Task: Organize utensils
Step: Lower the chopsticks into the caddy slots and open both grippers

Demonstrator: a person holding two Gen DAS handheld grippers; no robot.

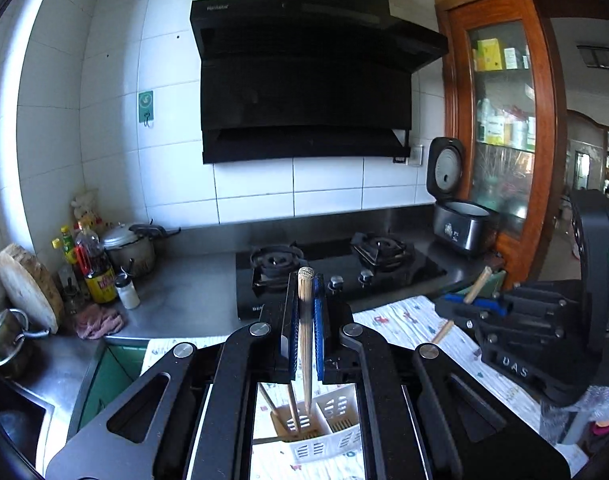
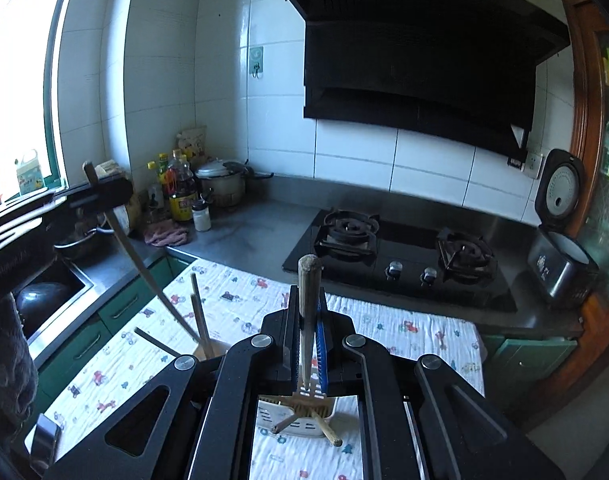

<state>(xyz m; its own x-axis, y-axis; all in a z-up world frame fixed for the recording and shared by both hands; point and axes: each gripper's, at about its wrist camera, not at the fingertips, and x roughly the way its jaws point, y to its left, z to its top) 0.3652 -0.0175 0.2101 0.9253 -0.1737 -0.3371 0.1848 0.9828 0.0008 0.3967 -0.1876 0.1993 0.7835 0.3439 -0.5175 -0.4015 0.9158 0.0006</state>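
Above the cloth-covered table (image 2: pixel 384 320), each gripper's fingers pinch one round, pale wooden chopstick: left gripper (image 1: pixel 305 292), right gripper (image 2: pixel 308 304). Below stands a slotted white plastic caddy (image 1: pixel 324 440)

Both handheld units: left gripper (image 1: pixel 304 292) and right gripper (image 2: pixel 309 304) built of matte black linkage arms with round silver pivot screws, blue ribbed finger pads, white "DAS" lettering, green indicator light.
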